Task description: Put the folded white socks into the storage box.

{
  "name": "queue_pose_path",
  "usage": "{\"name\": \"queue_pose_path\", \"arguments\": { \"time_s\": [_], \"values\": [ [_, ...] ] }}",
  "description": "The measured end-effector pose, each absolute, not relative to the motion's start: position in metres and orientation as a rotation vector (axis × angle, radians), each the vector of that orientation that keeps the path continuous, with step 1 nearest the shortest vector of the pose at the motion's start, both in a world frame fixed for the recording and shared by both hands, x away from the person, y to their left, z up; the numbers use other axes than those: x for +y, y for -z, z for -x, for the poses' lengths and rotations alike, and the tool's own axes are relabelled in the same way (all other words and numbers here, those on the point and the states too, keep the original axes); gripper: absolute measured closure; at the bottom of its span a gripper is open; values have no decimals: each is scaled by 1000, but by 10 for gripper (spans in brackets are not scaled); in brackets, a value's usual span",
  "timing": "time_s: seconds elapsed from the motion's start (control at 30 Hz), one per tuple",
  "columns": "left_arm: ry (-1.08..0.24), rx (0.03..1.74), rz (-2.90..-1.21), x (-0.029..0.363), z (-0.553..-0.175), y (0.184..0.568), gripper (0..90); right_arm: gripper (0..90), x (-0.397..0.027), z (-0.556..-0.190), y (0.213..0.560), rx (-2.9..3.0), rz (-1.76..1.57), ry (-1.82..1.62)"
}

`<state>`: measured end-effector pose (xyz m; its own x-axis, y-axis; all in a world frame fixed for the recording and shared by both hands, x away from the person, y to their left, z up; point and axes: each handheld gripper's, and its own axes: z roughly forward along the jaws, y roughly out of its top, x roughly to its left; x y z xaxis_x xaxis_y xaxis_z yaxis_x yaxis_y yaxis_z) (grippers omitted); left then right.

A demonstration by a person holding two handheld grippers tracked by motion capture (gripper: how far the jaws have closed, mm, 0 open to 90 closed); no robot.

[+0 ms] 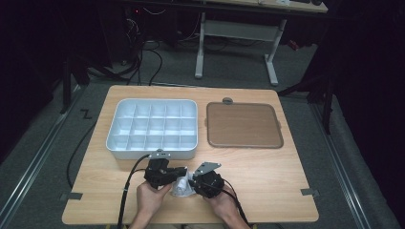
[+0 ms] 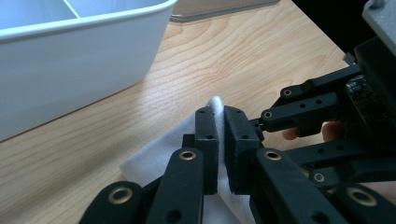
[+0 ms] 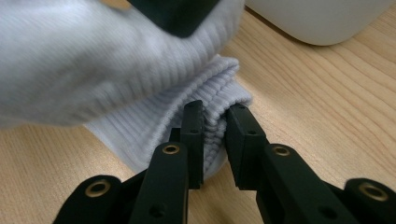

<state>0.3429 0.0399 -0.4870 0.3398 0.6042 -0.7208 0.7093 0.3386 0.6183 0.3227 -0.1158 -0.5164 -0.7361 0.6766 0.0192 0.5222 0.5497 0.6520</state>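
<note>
Starting with the high view: a small white sock is held just off the bench at its near edge, between the left gripper and the right gripper, in front of the white compartment tray; a brown lid lies beside the tray, apart from the work

Left gripper view: the fingers are pressed together on a thin fold of the sock, cloth poking up between the pads; the tray wall is near, not touching; the right gripper is seen close by

Right gripper view: the fingers are pinching the ribbed cuff of the sock, several layers bunched between the pads; the rest of the sock is draped above, blurred

Handling judgement: light, soft, limp knit, stretchy at the cuff; no stiffness, so sagging and slipping out of a shallow pinch is likely. It is best taken at the thick ribbed cuff or at a doubled fold, deep in the pads, not at a single-layer edge
</note>
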Motion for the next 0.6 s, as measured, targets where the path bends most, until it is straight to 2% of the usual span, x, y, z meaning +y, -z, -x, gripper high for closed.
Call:
{"name": "queue_pose_path", "arguments": {
  "time_s": [0.37, 0.6],
  "values": [
    [69, 1331, -1383, 32, -342, 495, 852, 774, -111, -324, 516, 2569, -991, -971],
    [58, 1335, -1393, 32, -342, 500, 852, 719, -119, -322, 513, 2543, -1042, -1015]
  ]
}}
